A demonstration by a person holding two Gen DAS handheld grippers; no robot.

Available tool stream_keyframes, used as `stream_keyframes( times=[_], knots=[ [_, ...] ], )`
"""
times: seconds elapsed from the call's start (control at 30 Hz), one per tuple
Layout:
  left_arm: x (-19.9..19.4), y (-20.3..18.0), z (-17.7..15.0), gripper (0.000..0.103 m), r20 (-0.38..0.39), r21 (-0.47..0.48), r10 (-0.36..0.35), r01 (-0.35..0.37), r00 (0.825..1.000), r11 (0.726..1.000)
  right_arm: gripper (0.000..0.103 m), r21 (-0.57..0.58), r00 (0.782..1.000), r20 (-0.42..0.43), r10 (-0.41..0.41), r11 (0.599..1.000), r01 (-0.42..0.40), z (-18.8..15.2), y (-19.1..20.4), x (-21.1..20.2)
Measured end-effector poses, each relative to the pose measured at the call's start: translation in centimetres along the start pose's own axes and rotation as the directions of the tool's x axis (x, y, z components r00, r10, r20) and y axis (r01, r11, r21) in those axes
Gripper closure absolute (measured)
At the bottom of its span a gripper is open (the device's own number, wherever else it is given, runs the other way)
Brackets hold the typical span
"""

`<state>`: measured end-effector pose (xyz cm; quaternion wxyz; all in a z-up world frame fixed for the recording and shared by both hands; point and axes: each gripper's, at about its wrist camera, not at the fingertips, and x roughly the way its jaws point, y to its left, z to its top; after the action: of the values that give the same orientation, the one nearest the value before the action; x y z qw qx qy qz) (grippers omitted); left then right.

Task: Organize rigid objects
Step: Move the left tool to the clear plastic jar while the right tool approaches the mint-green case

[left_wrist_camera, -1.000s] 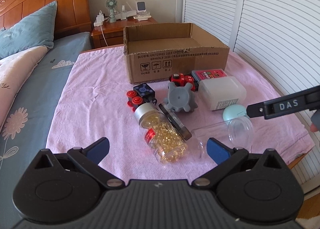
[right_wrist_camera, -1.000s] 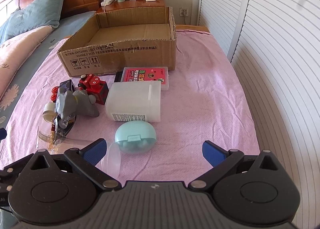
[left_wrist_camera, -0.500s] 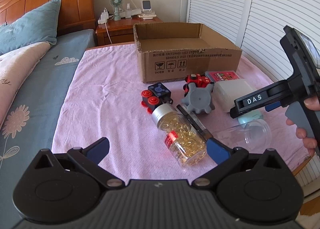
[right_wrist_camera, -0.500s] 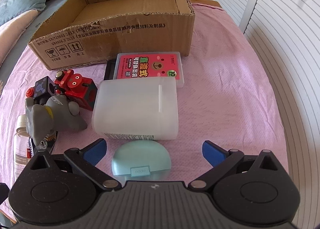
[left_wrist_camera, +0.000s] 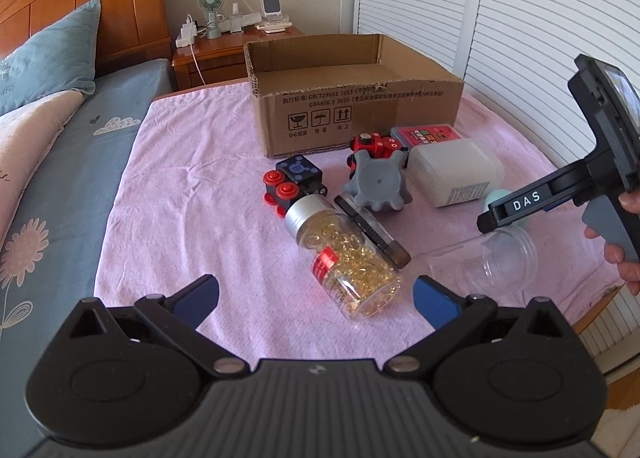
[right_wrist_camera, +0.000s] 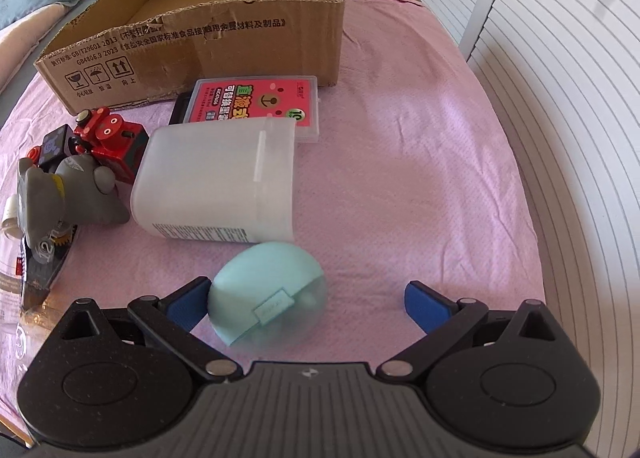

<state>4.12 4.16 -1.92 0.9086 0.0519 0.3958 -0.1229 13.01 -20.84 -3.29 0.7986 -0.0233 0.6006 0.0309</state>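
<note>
Mint oval case (right_wrist_camera: 269, 292) on the pink cloth (right_wrist_camera: 400, 186), lying between the spread fingers of the right gripper (right_wrist_camera: 308, 298), nearer its left pad. Frosted white container (right_wrist_camera: 216, 182) just beyond. Left gripper (left_wrist_camera: 316, 296), fingers apart, hovers before the capsule bottle (left_wrist_camera: 344, 258).

Hidden, cropped and blurred parts

Your right gripper (left_wrist_camera: 490, 220) covers most of the mint case (left_wrist_camera: 494, 196) at right in the left wrist view; in the right wrist view that case's near end is blurred. There, the frame's left edge crops the capsule bottle (right_wrist_camera: 10, 258), and the grey toy (right_wrist_camera: 60, 194) overlaps the dark block (right_wrist_camera: 52, 144).
</note>
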Motion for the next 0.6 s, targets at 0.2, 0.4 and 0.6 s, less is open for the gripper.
stream_keyframes(
  times=[0.2,0.4,0.6],
  knots=[
    [-0.4,-1.2,0.3,0.001,-0.006,-0.006,-0.017,0.017,1.000,1.000,0.000,-0.035,0.999,0.039,0.037,0.999,-0.035,-1.6,-1.3,-0.6],
    [-0.7,-3.8,0.6,0.001,-0.003,0.022,-0.036,0.036,0.999,0.999,0.000,-0.065,0.993,0.094,0.077,0.995,-0.071,-2.2,-3.4,-0.4],
    [-0.3,-7.6,1.1,0.001,0.008,0.123,-0.064,0.063,0.998,0.990,0.000,-0.132,0.983,0.156,0.099,0.988,-0.078,-3.8,-4.6,-0.9]
  ],
)
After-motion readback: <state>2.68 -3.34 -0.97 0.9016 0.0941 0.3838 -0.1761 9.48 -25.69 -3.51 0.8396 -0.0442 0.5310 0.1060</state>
